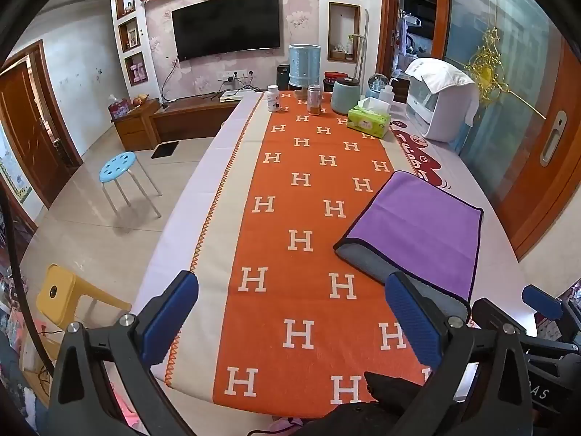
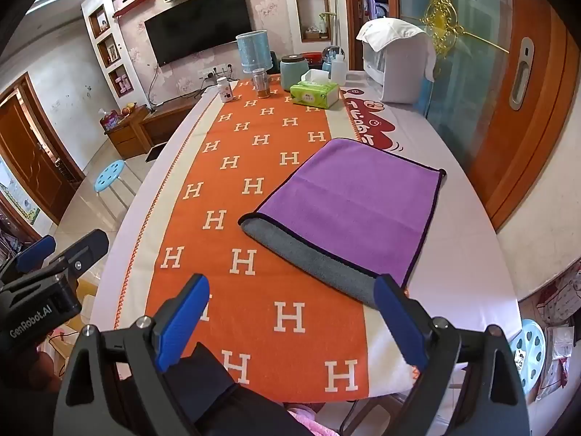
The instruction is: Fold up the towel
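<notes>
A purple towel [image 1: 425, 225] with a dark edge lies folded on the right side of the table, its grey underside showing along the near edge. It also shows in the right wrist view [image 2: 348, 200]. My left gripper [image 1: 292, 309] is open and empty, above the orange runner, left of the towel. My right gripper [image 2: 292, 312] is open and empty, just short of the towel's near grey edge. The right gripper shows at the far right of the left wrist view [image 1: 541, 305], and the left gripper at the left edge of the right wrist view [image 2: 54, 250].
An orange runner [image 1: 312, 239] with white H letters covers the table's middle. At the far end stand a tissue box [image 1: 368, 121], jars, bottles and a white appliance [image 1: 441, 109]. A blue stool [image 1: 118, 167] and a yellow stool [image 1: 60, 294] stand left of the table.
</notes>
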The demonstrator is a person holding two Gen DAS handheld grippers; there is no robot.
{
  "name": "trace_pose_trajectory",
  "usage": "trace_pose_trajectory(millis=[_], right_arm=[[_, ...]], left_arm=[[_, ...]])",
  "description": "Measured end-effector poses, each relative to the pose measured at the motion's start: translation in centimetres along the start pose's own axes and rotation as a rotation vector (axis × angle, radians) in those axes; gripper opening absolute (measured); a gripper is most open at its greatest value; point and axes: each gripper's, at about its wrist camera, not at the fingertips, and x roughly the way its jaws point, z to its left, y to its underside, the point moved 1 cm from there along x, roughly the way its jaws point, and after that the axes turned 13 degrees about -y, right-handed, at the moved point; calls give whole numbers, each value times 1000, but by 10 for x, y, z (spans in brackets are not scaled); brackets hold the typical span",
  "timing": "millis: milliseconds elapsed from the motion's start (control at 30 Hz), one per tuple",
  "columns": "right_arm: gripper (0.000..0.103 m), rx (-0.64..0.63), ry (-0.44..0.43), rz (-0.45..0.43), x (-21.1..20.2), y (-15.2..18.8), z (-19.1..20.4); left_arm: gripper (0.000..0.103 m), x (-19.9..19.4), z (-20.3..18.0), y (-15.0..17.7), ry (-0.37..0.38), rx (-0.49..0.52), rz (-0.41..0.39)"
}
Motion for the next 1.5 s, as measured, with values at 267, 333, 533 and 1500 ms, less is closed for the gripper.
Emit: trace_pose_trajectory(millis=[267, 333, 533, 1500], right_arm=[[92, -4, 9, 1, 1, 2, 1], [92, -4, 9, 1, 1, 3, 2], [92, 0, 8, 0, 0, 3, 1], [92, -2, 13, 10, 3, 1, 9]], left_arm=[[102, 0, 5, -1, 1, -7, 0], [102, 0, 8, -1, 0, -7, 2], [102, -2, 4, -3, -1, -3, -4], [102, -3, 4, -6, 1, -5, -3]])
